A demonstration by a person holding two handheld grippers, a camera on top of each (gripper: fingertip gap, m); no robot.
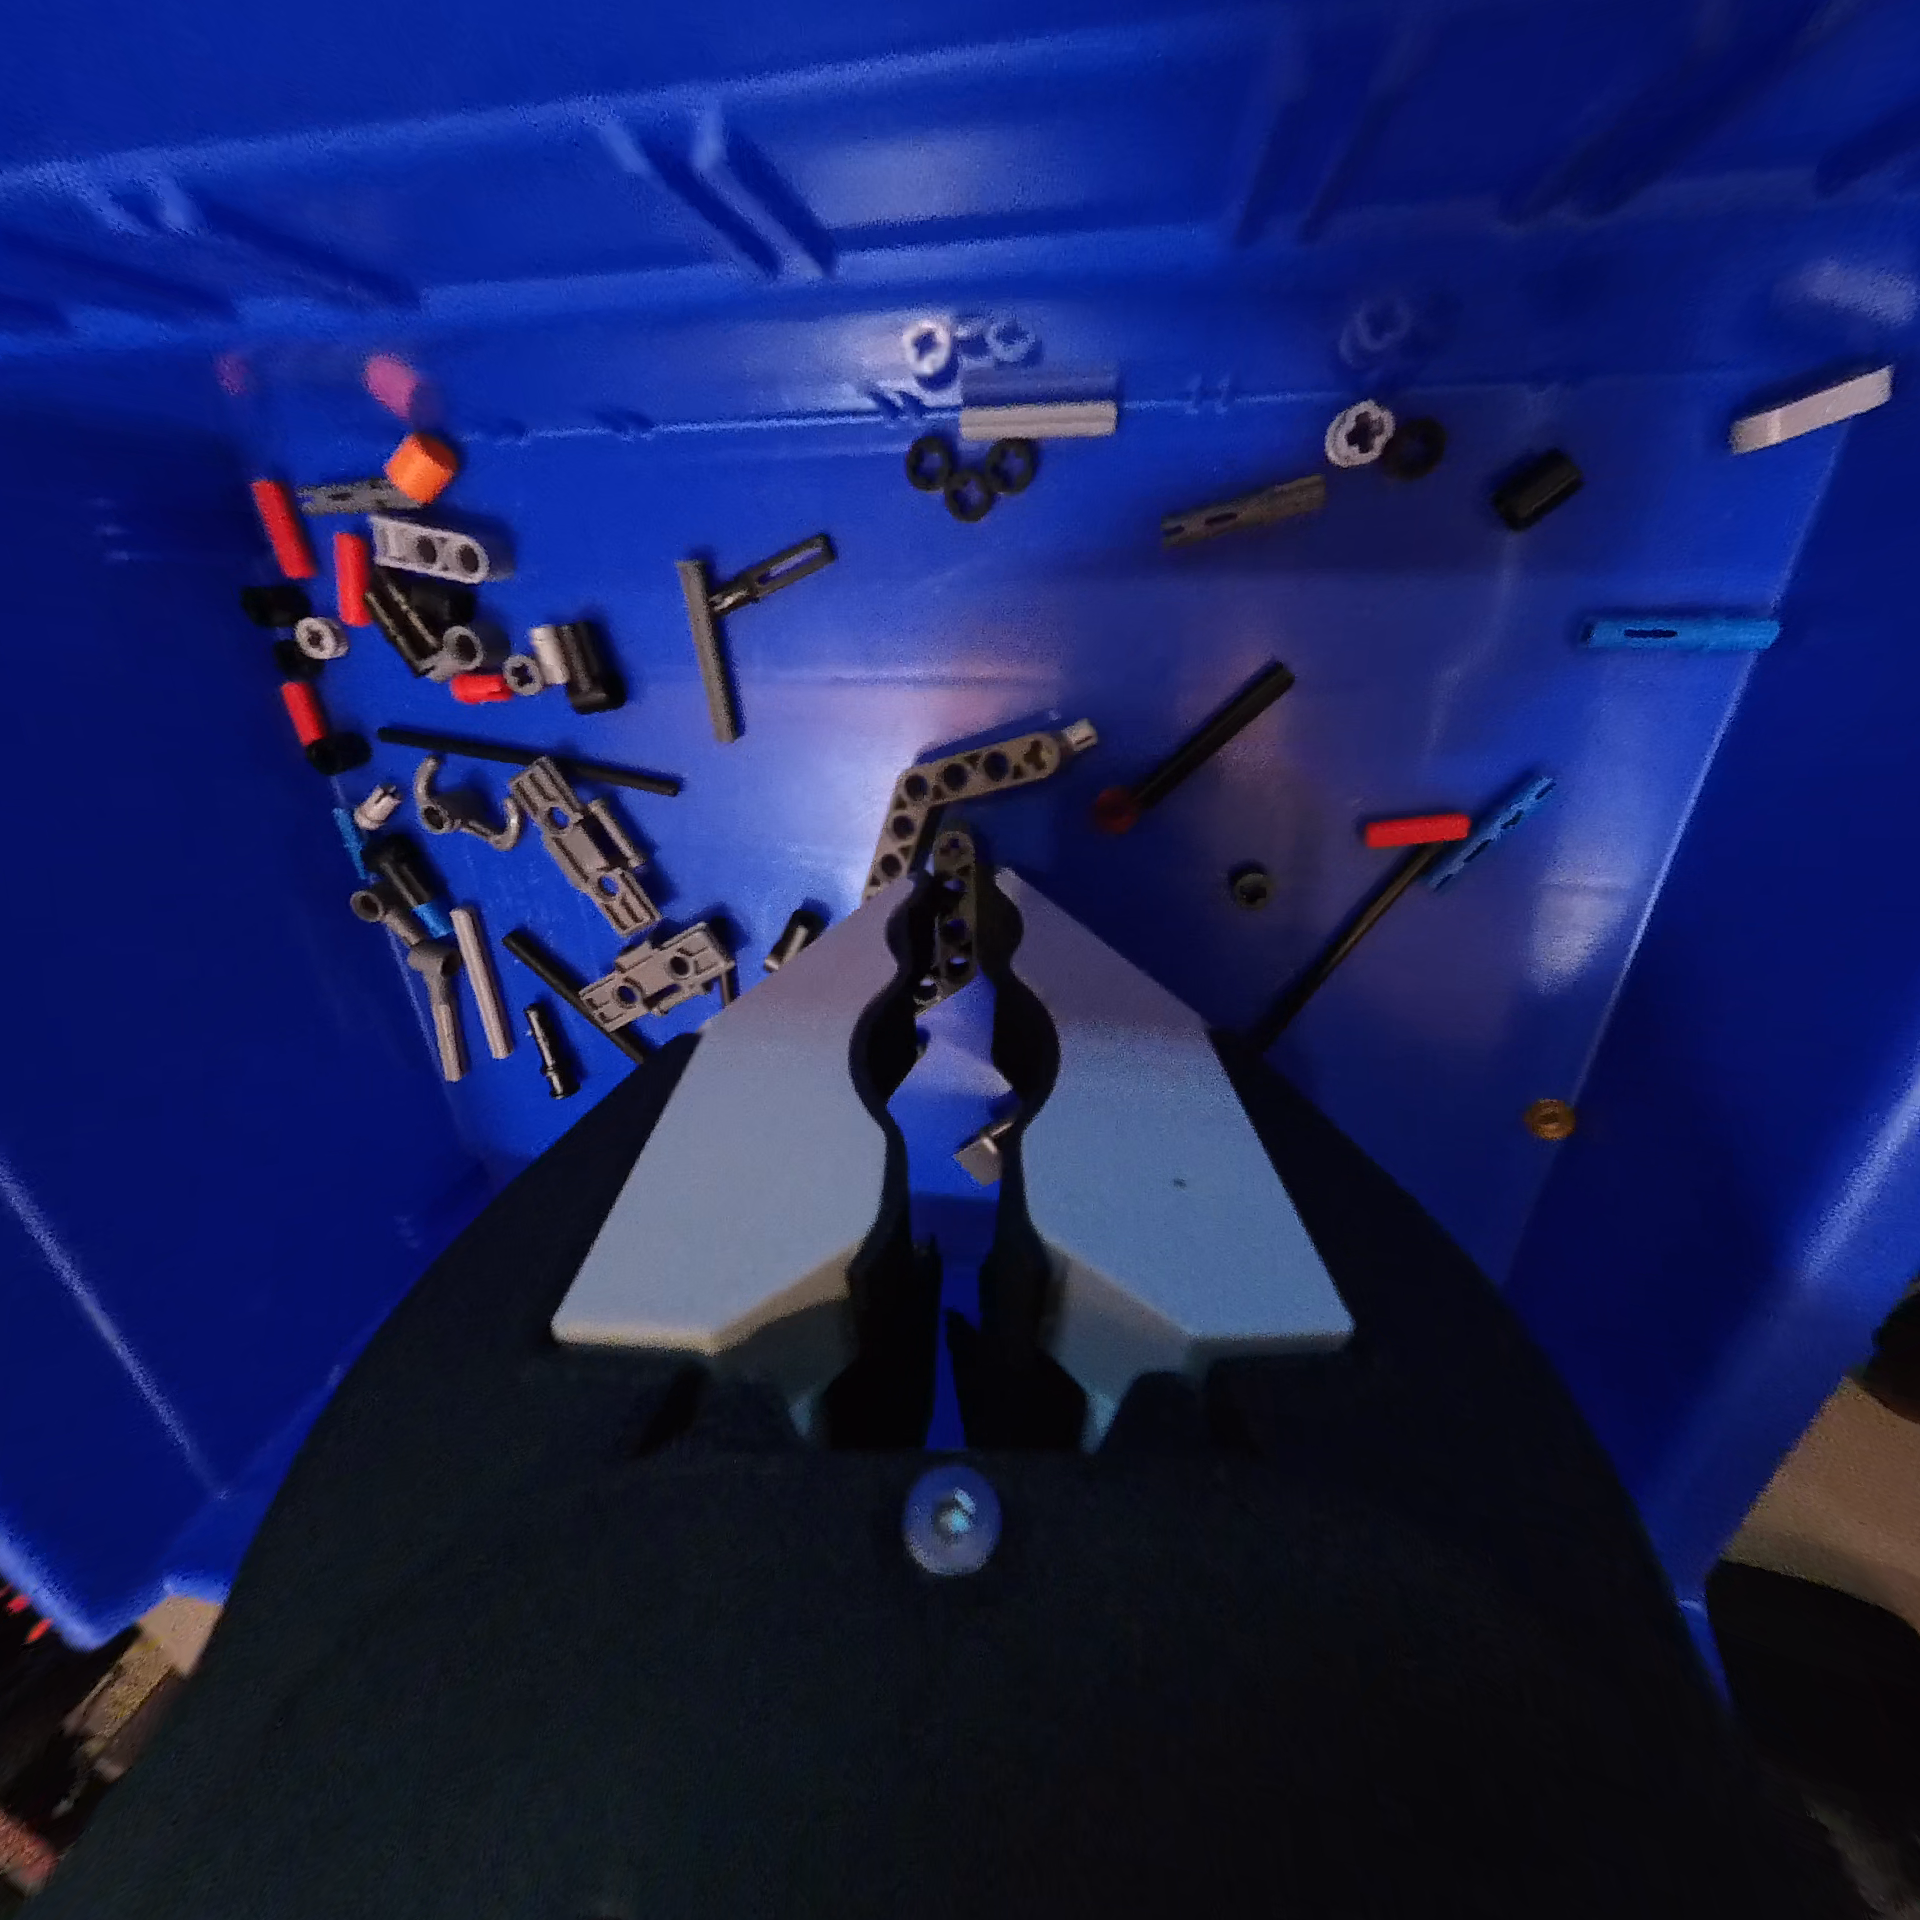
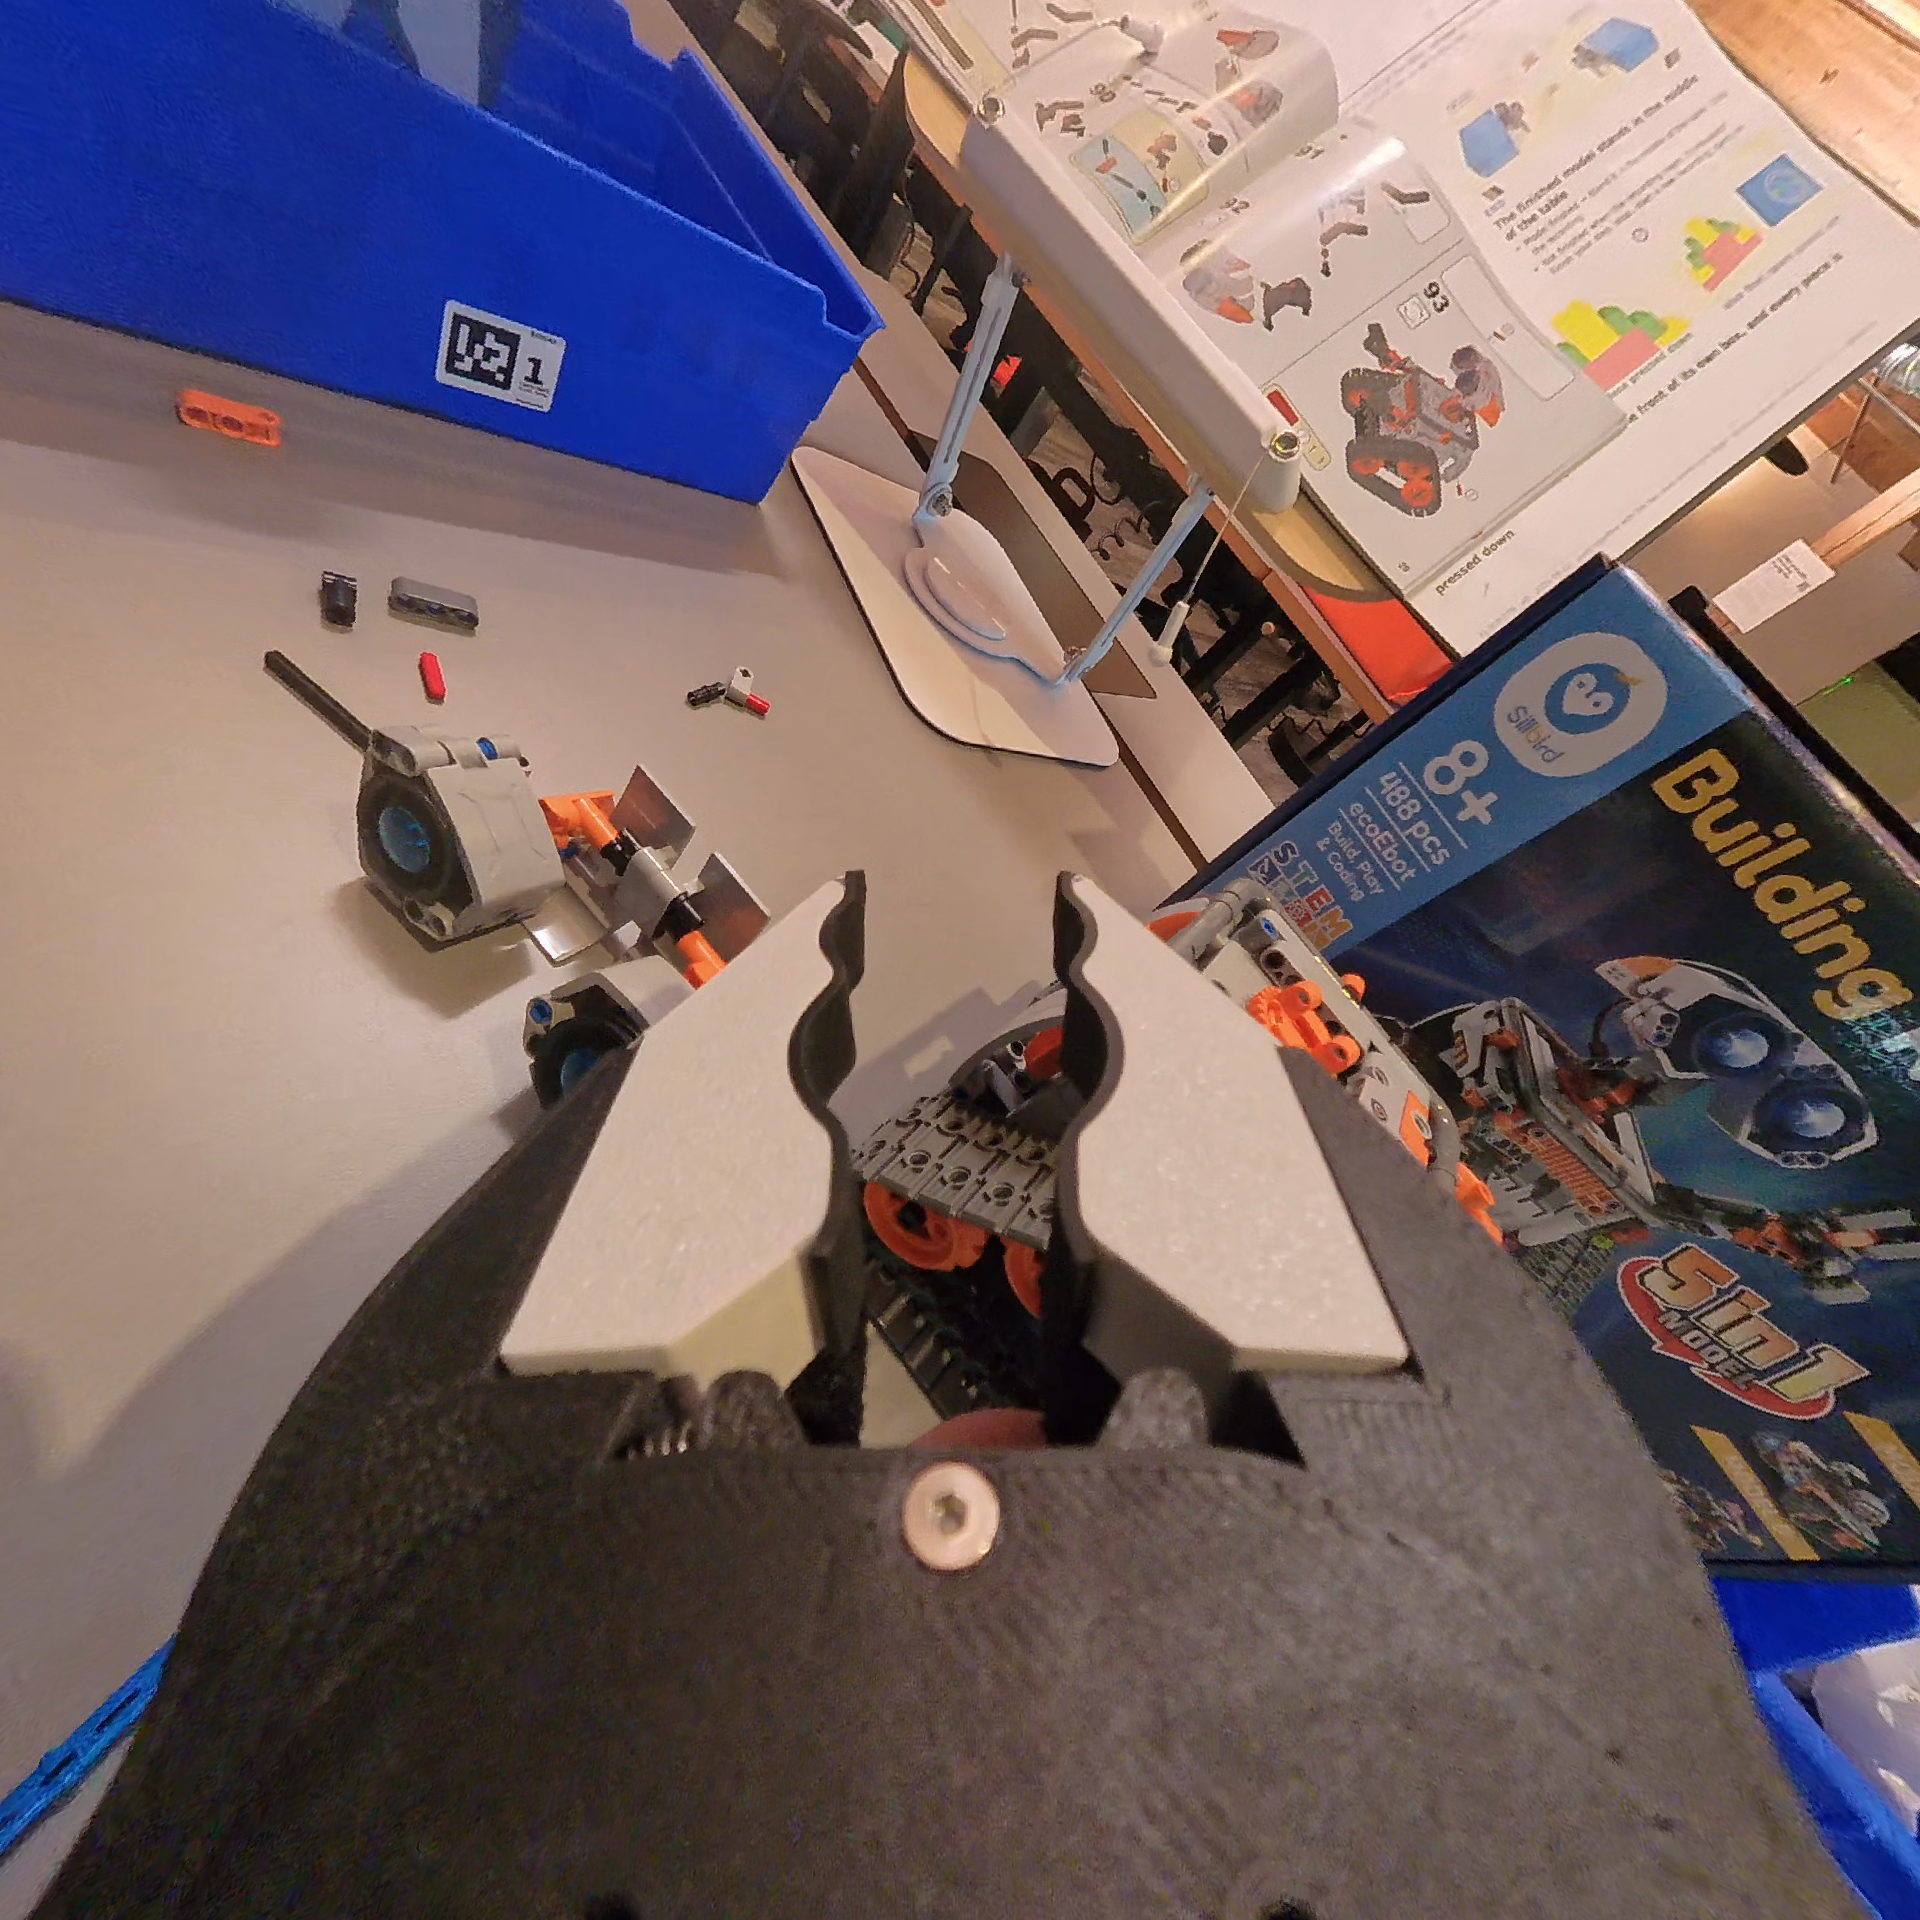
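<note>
Lengthwise, grey beam (image 1: 951, 925) in left hand-held gripper (image 1: 956, 894)

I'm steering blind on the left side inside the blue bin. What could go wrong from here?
1. The left gripper pinches the dark grey holed beam only near its tips; the beam might twist or slip out.
2. A bent grey beam lies against the held one and could be dragged along.
3. The right gripper hangs open close above the tracked model and could bump it.
</note>
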